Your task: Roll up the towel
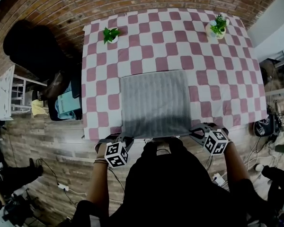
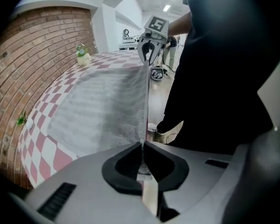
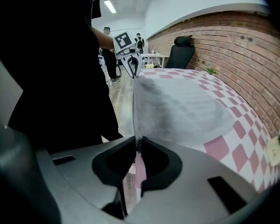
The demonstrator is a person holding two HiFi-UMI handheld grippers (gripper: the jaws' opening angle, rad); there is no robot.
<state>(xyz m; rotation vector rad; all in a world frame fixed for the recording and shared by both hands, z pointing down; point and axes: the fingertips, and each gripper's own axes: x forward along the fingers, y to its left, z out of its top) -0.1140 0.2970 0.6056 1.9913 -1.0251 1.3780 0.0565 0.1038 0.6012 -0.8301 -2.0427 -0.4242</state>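
A grey towel [image 1: 155, 103] lies spread at the near edge of the checked table [image 1: 146, 37]. It looks soft, light and prone to sag. The left gripper [image 2: 142, 143] and right gripper [image 3: 137, 144] each pinch a near corner, probably the best hold for rolling.

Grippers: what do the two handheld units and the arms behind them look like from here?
The left gripper and right gripper match: light grey moulded bodies with dark, rounded jaw recesses. Each carries a white cube printed with black square markers, the left cube and the right cube. The person wears a black top, and thin wristbands circle the left wrist.
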